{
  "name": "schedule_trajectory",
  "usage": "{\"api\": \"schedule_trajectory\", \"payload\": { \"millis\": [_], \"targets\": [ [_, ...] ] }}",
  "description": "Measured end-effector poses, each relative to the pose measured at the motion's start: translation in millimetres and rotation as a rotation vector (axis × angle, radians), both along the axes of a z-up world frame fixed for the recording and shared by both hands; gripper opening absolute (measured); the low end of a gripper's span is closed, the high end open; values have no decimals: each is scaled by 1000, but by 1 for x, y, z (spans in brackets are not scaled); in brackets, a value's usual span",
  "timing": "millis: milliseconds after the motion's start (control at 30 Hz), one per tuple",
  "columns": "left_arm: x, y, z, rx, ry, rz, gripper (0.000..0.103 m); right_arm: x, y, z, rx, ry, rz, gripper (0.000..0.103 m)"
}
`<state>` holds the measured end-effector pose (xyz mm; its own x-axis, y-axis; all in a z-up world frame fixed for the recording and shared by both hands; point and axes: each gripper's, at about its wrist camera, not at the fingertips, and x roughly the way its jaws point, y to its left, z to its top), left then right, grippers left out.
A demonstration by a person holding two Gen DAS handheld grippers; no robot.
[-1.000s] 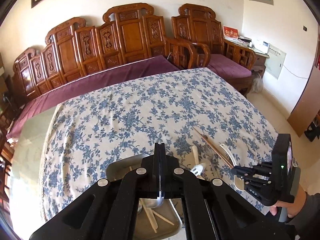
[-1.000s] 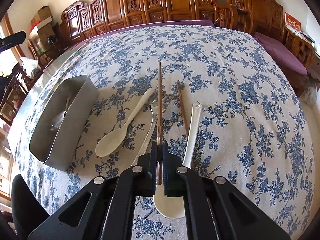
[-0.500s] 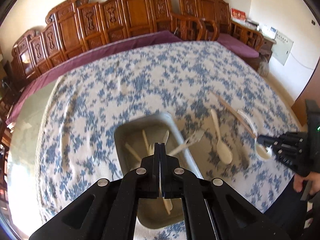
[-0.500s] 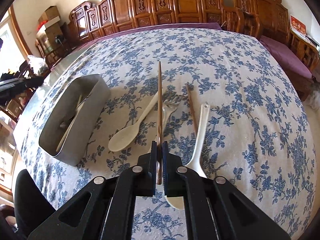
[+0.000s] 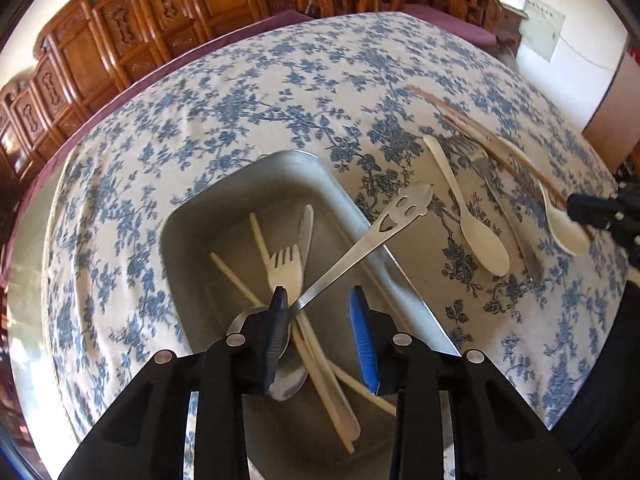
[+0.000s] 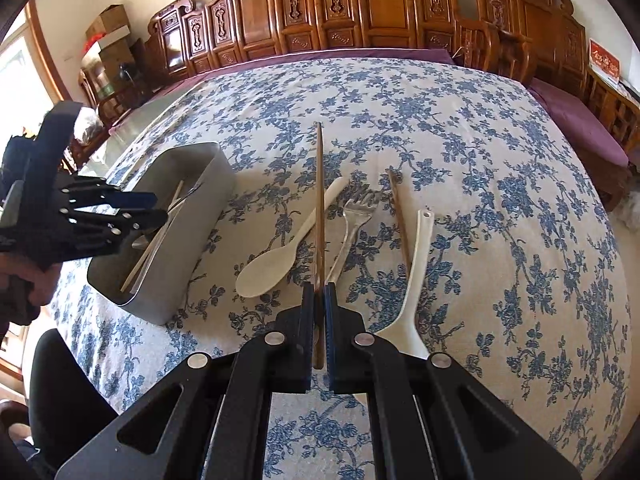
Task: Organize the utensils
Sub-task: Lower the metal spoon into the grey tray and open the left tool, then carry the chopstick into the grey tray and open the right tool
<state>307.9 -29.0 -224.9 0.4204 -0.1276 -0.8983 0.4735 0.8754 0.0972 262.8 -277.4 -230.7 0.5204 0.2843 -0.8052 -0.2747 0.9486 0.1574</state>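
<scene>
Two spoons, a fork and a chopstick lie right of the tray on the tabletop. Left claw, tilted steeply down over the tray, is opening, a steel spoon loose between its fingers. Right claw is clenched on another chopstick.

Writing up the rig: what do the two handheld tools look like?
Both match: black plastic, with triangular cut-outs and silver rivets at the linkage pivots. The left tool has ribbed blue pads inside its fingers; the right tool does too. No cables visible.
</scene>
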Motion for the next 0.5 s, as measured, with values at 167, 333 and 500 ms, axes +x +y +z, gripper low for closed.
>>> {"api": "schedule_trajectory", "payload": {
  "millis": [167, 333, 500],
  "targets": [
    [5, -7, -3, 19, -40, -10, 2, 0, -7, 0, -6, 1, -11, 6],
    [3, 1, 14, -46, -58, 21, 0, -2, -8, -3, -8, 7, -13, 6],
    [-2, 5, 36, -93, -86, 26, 0, -4, -2, -5, -3, 9, 1, 6]
  ]
}}
